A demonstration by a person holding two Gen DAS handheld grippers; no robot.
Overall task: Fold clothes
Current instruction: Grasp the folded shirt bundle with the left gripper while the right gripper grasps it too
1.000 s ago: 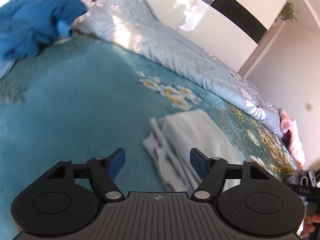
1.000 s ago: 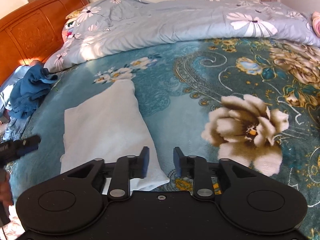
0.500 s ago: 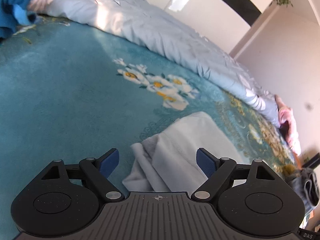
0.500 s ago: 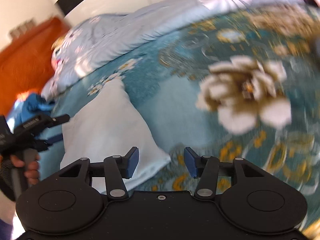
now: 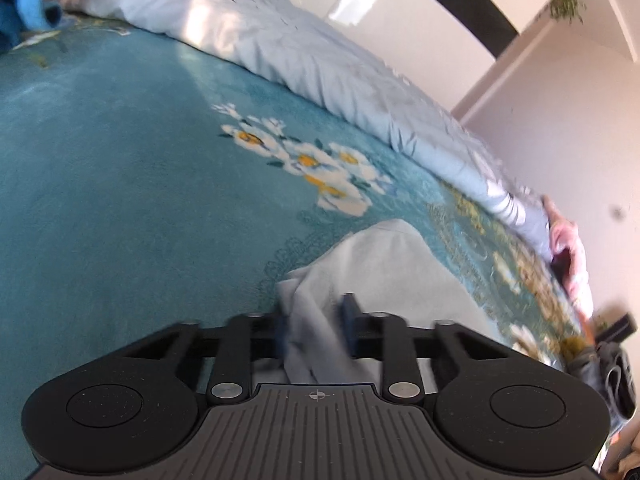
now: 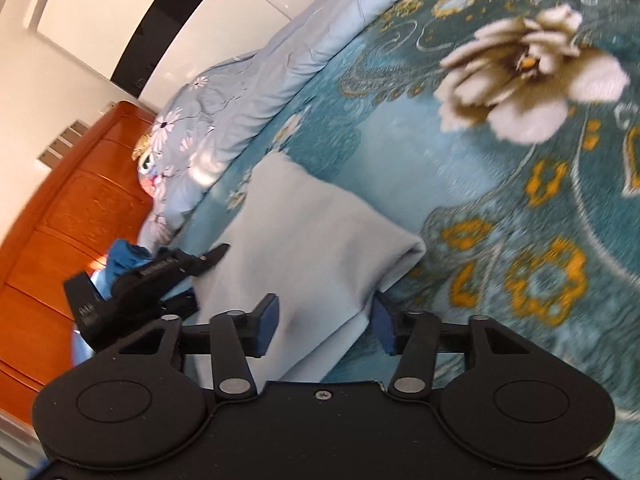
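A folded white garment (image 5: 392,264) lies on the teal flowered bedspread (image 5: 100,160). My left gripper (image 5: 316,328) is at the garment's near edge. Its jaws are closing, and a bunched fold of the cloth is pinched between the blue pads. In the right wrist view the same white garment (image 6: 304,232) runs away from me. My right gripper (image 6: 324,326) is rolled to one side at its near corner. Those jaws are closing too; the cloth lies between the pads, which stand apart from it. The left gripper (image 6: 200,264) shows at the garment's left edge.
A crumpled blue garment (image 6: 124,256) lies by the orange wooden headboard (image 6: 60,220); it also shows as blue cloth (image 5: 24,12) in the left view. A grey-blue flowered duvet (image 5: 280,52) is heaped along the far side. Something pink (image 5: 568,240) lies at the bed's far right end.
My left gripper came down onto the garment's near edge and its wide jaws closed on the cloth. My right gripper rolled, sank to the near corner and its jaws narrowed.
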